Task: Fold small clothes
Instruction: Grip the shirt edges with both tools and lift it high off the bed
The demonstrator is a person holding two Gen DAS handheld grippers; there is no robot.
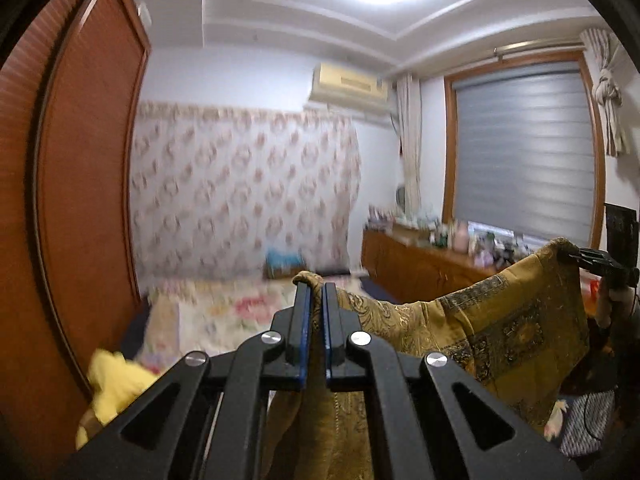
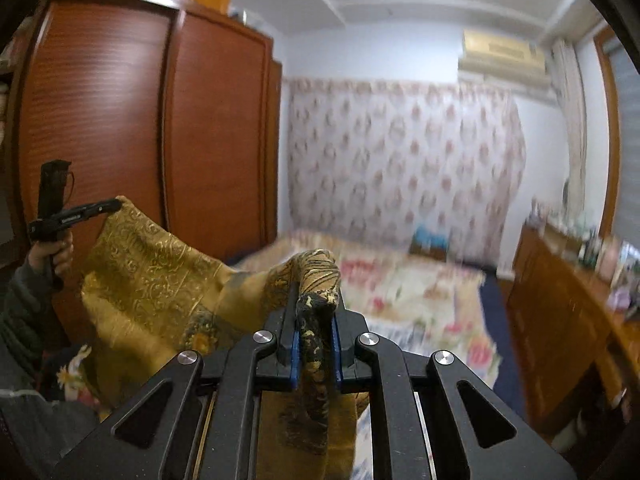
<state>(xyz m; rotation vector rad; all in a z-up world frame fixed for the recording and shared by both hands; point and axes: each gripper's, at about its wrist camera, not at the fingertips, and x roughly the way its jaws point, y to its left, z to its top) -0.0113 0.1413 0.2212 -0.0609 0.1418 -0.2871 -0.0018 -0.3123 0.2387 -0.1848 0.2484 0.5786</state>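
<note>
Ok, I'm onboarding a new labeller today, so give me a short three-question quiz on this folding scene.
1. True or false: the gold patterned cloth lies flat on the bed.
2. What does the left gripper hold? A) a yellow garment B) a corner of the gold cloth C) nothing
3. Fill in: the right gripper is shut on the ___.

Key: 1 false, the cloth hangs in the air between both grippers; 2 B; 3 gold patterned cloth.
</note>
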